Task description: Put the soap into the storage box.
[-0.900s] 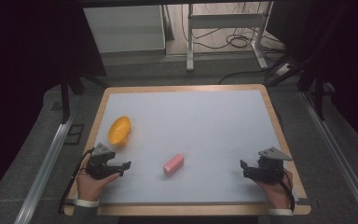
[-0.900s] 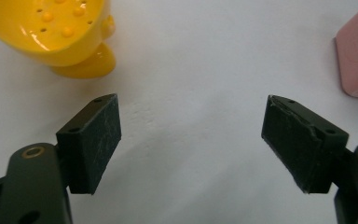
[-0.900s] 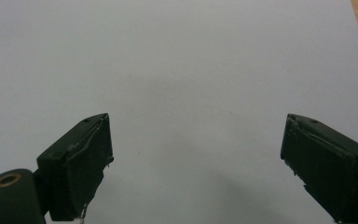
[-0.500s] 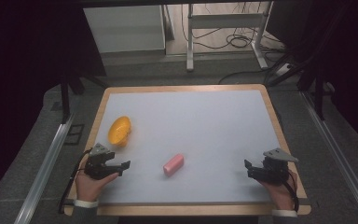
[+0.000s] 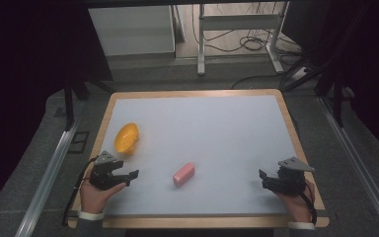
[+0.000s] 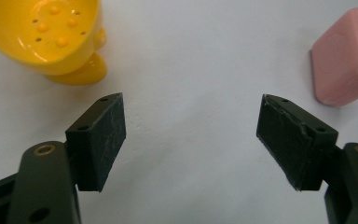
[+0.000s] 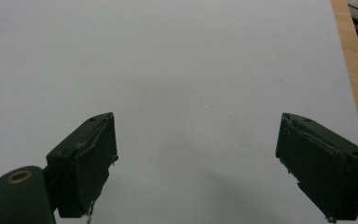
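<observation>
lying right of left hand-held gripper (image 5: 128,176): pink block (image 5: 183,174)

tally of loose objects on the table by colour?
Yellow: 1, dish
Pink: 1, block
Total: 2
</observation>
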A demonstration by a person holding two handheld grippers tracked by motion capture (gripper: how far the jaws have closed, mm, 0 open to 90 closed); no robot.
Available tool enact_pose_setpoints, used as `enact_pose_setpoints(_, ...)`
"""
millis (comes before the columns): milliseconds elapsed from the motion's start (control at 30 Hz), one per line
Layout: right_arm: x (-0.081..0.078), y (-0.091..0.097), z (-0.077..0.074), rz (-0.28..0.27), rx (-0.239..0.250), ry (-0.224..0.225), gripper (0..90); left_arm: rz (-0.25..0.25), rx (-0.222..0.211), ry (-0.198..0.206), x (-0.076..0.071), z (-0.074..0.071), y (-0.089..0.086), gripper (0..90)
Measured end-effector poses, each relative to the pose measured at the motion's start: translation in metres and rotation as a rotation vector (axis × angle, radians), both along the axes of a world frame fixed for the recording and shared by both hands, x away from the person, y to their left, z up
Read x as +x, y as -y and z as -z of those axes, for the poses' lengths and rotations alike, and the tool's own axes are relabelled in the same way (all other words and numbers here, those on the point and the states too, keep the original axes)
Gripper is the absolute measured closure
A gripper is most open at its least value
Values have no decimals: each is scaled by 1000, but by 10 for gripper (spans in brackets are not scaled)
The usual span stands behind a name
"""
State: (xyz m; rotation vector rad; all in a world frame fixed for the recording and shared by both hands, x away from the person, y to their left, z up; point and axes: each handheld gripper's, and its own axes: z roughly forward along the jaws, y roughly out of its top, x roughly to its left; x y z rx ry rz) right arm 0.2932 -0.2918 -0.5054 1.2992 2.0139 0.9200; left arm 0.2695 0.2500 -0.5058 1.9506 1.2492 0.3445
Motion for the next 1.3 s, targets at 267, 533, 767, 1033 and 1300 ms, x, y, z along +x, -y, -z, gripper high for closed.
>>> enact_pose_setpoints(267,0,1,0,2,-4,5,122,13,0,10,-3,-7,4,254)
enact_pose_setpoints(533,0,1,0,4,-9,6,122,29,-5,6,-4,-10,10,263)
enact_pose_setpoints(767,1,1,2,4,-15,3,122,72,8,5,-2,-12,23,268)
enact_pose_setpoints(1033,1,2,2,8,-15,3,122,81,4,-9,-2,-11,28,272)
enact_pose_setpoints(1300,1,2,2,7,-16,2,122,127,21,-9,-4,-14,45,273)
